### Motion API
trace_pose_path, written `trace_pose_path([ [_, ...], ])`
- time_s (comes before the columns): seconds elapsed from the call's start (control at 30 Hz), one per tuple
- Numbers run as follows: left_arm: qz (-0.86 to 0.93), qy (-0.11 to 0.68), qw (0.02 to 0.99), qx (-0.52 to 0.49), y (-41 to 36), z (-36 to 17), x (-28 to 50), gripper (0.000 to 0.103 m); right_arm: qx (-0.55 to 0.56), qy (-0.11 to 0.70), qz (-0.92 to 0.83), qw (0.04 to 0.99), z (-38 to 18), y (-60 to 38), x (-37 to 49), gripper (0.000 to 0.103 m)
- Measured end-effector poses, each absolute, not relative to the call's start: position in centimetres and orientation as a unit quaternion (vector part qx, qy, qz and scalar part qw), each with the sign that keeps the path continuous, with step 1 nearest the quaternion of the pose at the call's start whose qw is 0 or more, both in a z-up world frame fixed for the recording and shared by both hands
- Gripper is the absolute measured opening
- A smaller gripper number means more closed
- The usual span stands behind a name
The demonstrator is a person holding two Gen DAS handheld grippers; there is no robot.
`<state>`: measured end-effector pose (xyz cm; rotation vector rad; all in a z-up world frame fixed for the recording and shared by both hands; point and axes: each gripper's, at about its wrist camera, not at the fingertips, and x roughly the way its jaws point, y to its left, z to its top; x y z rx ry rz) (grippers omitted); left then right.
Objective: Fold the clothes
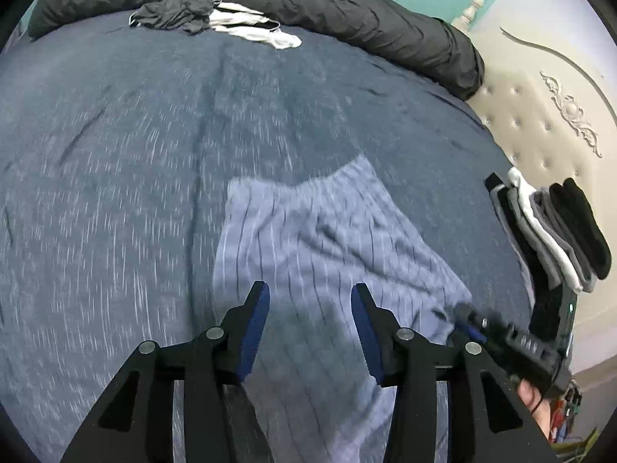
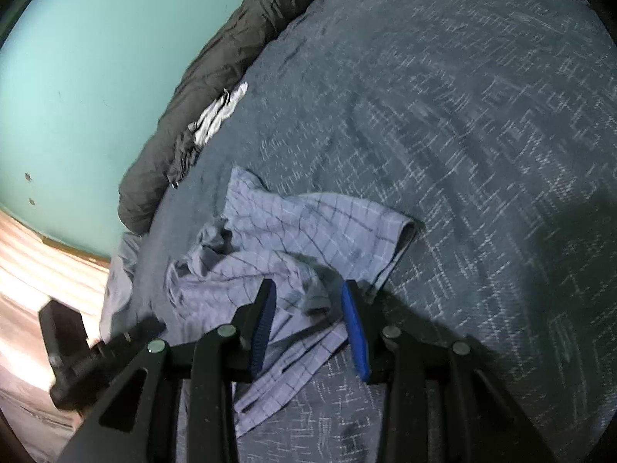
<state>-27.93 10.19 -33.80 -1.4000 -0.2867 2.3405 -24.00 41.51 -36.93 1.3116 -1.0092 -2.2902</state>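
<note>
Your left gripper (image 1: 308, 301) sits at the bottom centre of its frame with its blue-padded fingers (image 1: 256, 328) spread wide and nothing between them, hovering over the pale blue checked cotton garment (image 1: 308, 231). In the right wrist view, your right gripper (image 2: 308, 301) is also spread wide, its fingers straddling a rumpled ridge of that same garment (image 2: 293, 239) without closing on it.

The garment lies crumpled in the lower middle of both frames on the dark blue flecked bedspread (image 1: 115, 154). It looks thin, light and limp, so expect it to sag and bunch. Judging by the folds, take it at a hemmed edge or corner rather than the loose middle, pinching a single layer.

Farther off, a folded stack of black, grey and white clothes (image 1: 559, 227) rests at the right edge of the left view. A heap of dark grey and white garments (image 1: 208, 19) lies at the upper left, against the rolled black duvet (image 1: 347, 4).
</note>
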Motion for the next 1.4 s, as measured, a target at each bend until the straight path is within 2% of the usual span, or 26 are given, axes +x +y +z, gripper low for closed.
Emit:
trace_pose_path([
  [0.17, 0.840, -0.068, 0.198, -0.501, 12.7, -33.3, -30.9, 0.048, 0.467, -0.333, -0.805, 0.156, -37.4, 40.9, -24.3, 0.012],
  [0.27, 0.840, -0.045, 0.206, -0.501, 14.5, -33.1, -32.7, 0.048, 0.472, -0.333, -0.802, 0.155, -37.9, 40.9, -24.3, 0.005],
  [0.57, 0.830, 0.000, 0.197, -0.521, 18.8, -33.6, -35.5, 0.048, 0.463, -0.333, -0.804, 0.167, -37.4, 41.3, -23.9, 0.003],
  [1.0, 0.819, 0.027, 0.156, -0.552, 20.4, -36.1, -37.2, 0.048, 0.460, -0.336, -0.803, 0.178, -37.2, 41.6, -23.4, 0.003],
  [1.07, 0.818, 0.033, 0.156, -0.553, 20.6, -36.4, -37.4, 0.031, 0.460, -0.337, -0.802, 0.178, -37.2, 41.8, -23.3, 0.003],
  [1.1, 0.819, 0.038, 0.156, -0.551, 20.7, -36.3, -37.3, 0.017, 0.460, -0.338, -0.801, 0.178, -37.2, 41.8, -23.3, 0.003],
  [1.17, 0.822, 0.040, 0.157, -0.546, 20.5, -36.1, -37.2, 0.014, 0.461, -0.339, -0.800, 0.177, -37.3, 41.9, -23.3, 0.003],
  [1.2, 0.825, 0.037, 0.157, -0.542, 20.3, -35.9, -37.1, 0.008, 0.462, -0.341, -0.799, 0.177, -37.4, 42.0, -23.3, 0.003],
  [1.4, 0.845, 0.013, 0.161, -0.510, 19.1, -33.3, -36.7, 0.007, 0.459, -0.341, -0.801, 0.179, -37.0, 42.1, -23.1, 0.003],
])
